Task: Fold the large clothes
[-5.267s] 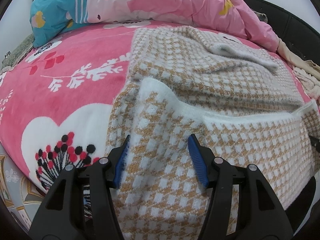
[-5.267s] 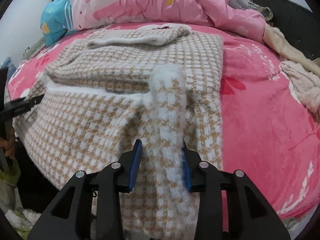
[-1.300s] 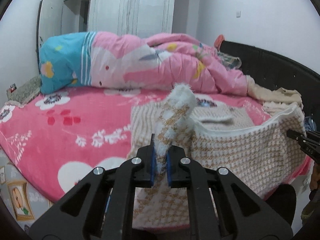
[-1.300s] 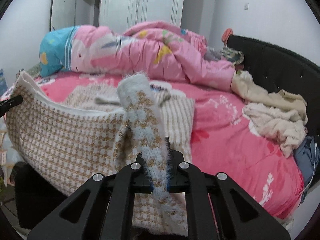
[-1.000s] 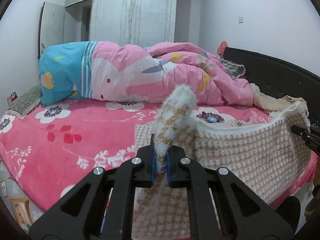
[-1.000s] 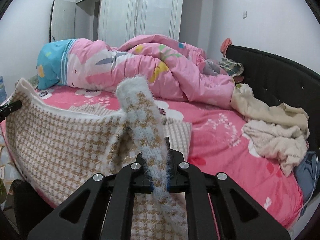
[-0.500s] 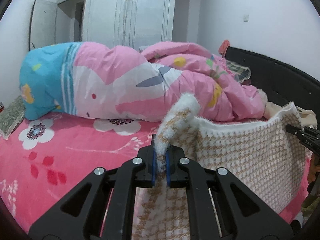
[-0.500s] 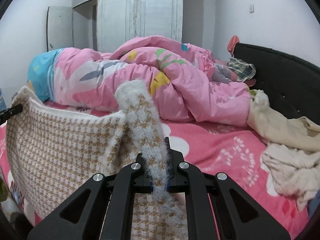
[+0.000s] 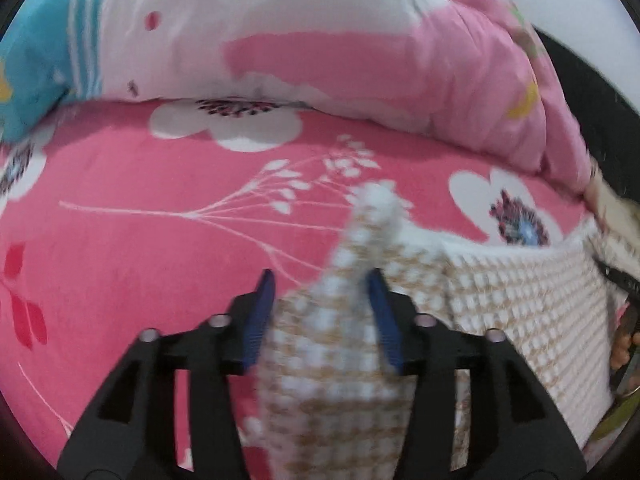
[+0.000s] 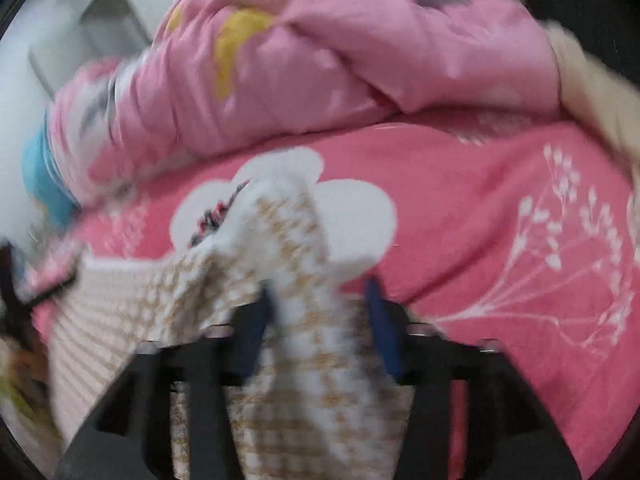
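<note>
The large garment is a fuzzy tan-and-white houndstooth knit point(image 9: 520, 300), lying low over the pink flowered bedspread point(image 9: 140, 208). My left gripper point(image 9: 322, 308) is open, its blue pads point(image 9: 260, 312) spread apart, with a bunched corner of the knit loose between them. My right gripper point(image 10: 320, 316) is also open, and the other corner of the knit point(image 10: 296, 240) slumps between its blue pads point(image 10: 380, 320). The white hem runs between the two grippers. Both views are motion-blurred.
A rumpled pink quilt point(image 9: 360, 40) with a blue end point(image 9: 28, 60) lies along the far side of the bed. Cream clothes point(image 10: 592, 92) are heaped at the right by the black bed frame point(image 9: 592, 92). White wardrobe doors point(image 10: 80, 32) stand behind.
Both grippers have tipped down toward the bed and opened. The knit corners they pinched half a second ago now sit loose between spread pads, and the raised hem has dropped onto the bedspread.
</note>
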Motion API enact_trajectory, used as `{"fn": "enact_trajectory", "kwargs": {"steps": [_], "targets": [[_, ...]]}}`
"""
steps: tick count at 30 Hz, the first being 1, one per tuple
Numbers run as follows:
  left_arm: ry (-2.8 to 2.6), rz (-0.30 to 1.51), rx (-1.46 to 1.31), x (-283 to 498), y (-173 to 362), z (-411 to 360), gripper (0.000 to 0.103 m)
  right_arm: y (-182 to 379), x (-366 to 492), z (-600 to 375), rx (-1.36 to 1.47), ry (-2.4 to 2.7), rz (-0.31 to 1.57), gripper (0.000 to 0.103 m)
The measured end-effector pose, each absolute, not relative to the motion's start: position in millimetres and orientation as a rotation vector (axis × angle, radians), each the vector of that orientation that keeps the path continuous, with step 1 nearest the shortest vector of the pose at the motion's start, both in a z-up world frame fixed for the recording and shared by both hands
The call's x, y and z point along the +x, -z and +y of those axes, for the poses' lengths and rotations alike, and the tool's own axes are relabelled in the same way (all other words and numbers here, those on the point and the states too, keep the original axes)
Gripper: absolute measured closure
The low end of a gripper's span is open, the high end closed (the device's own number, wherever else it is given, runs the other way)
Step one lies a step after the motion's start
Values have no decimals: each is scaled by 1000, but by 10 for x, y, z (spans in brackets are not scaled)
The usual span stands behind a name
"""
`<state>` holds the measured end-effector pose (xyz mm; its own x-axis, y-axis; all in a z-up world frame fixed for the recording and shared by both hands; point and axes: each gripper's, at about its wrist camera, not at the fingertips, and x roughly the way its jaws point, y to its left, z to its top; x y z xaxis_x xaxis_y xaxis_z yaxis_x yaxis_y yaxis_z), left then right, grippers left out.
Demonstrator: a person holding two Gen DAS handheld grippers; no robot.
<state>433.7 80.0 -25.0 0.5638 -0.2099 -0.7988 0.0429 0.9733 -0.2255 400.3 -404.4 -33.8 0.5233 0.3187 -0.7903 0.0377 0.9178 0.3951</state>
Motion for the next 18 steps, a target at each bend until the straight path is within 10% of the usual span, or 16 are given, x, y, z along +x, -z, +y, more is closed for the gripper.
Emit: {"fn": "enact_trajectory", "kwargs": {"steps": [18], "targets": [[294,956,-149,4405,-102,298,52,-67,4250,-3457,258,-311,963,41]]}}
